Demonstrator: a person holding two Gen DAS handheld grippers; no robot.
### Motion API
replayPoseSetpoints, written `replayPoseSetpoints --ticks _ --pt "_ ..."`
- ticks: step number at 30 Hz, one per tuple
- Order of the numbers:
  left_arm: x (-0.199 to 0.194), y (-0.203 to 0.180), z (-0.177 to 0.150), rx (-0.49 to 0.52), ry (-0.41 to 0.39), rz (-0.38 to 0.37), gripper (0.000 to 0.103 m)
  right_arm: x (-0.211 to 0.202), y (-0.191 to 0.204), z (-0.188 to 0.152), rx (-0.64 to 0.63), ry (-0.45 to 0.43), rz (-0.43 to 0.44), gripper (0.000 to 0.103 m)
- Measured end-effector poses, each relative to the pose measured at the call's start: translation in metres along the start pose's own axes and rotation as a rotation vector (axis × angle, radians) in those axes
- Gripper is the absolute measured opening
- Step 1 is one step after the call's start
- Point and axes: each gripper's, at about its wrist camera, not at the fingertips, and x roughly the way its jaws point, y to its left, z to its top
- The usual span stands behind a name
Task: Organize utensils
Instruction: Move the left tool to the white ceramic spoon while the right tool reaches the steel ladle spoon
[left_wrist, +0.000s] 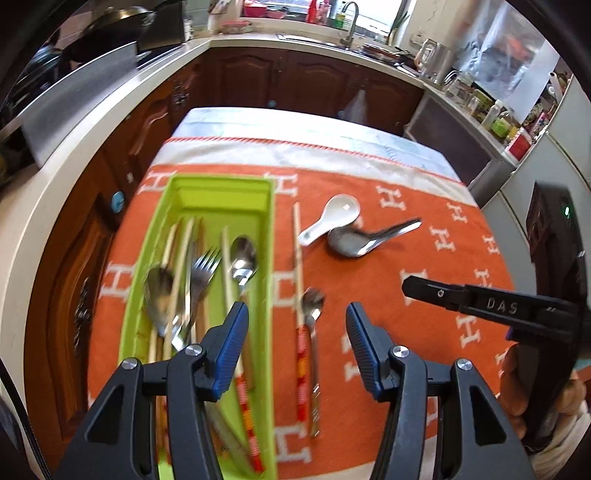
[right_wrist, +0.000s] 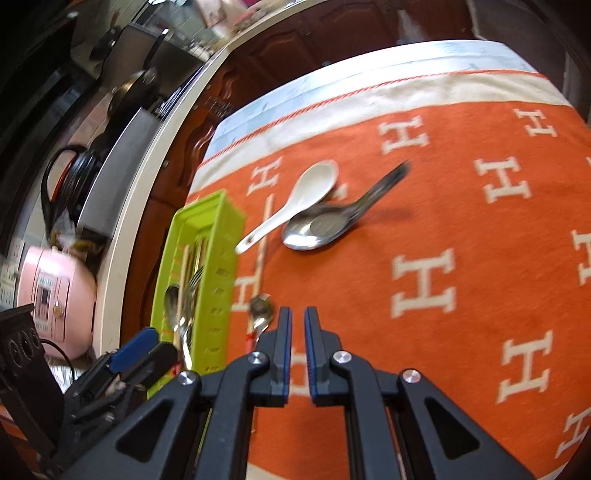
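A lime-green tray (left_wrist: 271, 229) on the orange cloth holds forks, spoons and chopsticks. To its right lie a chopstick with a red patterned end (left_wrist: 297, 251) and a small metal spoon (left_wrist: 313, 299). Farther back a white ceramic spoon (left_wrist: 332, 218) touches a large metal spoon (left_wrist: 354, 240). My left gripper (left_wrist: 295, 308) hovers open above the tray's right rim and the small spoon, with nothing between its fingers. My right gripper (right_wrist: 298, 312) is shut and empty, just right of the small spoon (right_wrist: 261, 306) and short of the white spoon (right_wrist: 295, 199) and large spoon (right_wrist: 317, 229).
A pale counter runs along the table's left side, with a pink rice cooker (right_wrist: 55, 288) and pans on it. Dark wood cabinets (left_wrist: 288, 81) stand behind the table's far edge. A grey fridge (left_wrist: 546, 177) is at the right. Bare orange cloth (right_wrist: 480, 258) spreads to the right of the spoons.
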Motion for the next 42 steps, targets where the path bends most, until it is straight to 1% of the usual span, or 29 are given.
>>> replayPoseSetpoints --ticks 3,6,10,12,14,18,21,24,28,30,34,39,42 --pt "0.009 -0.007 0.022 0.009 0.002 -0.007 0.053 -0.008 -0.008 0.014 -0.017 -0.038 -0.019 0.007" --pt "0.022 -0.014 0.050 0.023 -0.003 -0.009 0.053 -0.015 -0.007 0.037 -0.088 -0.087 -0.066 0.007" --pt "0.048 -0.024 0.079 0.052 0.027 -0.013 0.053 -0.010 -0.003 0.067 -0.165 -0.100 -0.110 0.007" --pt "0.064 -0.026 0.092 0.064 0.060 -0.025 0.053 0.000 0.002 0.080 -0.213 -0.092 -0.142 0.007" --pt "0.082 -0.026 0.104 0.074 0.100 -0.012 0.053 0.010 0.004 0.089 -0.260 -0.071 -0.176 0.007" --pt "0.108 -0.027 0.114 0.085 0.156 0.002 0.053 0.035 0.005 0.102 -0.322 0.011 -0.201 0.007" --pt "0.122 -0.025 0.116 0.090 0.185 0.015 0.053 0.049 0.000 0.107 -0.331 0.056 -0.223 0.007" --pt "0.134 -0.026 0.115 0.101 0.208 0.015 0.053 0.058 -0.009 0.110 -0.308 0.112 -0.209 0.007" --pt "0.148 -0.025 0.114 0.103 0.241 0.008 0.053 0.065 -0.015 0.106 -0.304 0.178 -0.194 0.007" --pt "0.152 -0.025 0.114 0.108 0.247 0.006 0.053 0.064 -0.015 0.101 -0.303 0.211 -0.171 0.007" --pt "0.155 -0.023 0.114 0.096 0.255 -0.015 0.053 0.063 -0.012 0.095 -0.318 0.240 -0.147 0.007" --pt "0.156 -0.022 0.115 0.090 0.260 -0.035 0.053 0.073 -0.014 0.092 -0.295 0.281 -0.124 0.007" --pt "0.157 -0.022 0.116 0.088 0.261 -0.042 0.053 0.075 -0.017 0.092 -0.283 0.278 -0.094 0.007"
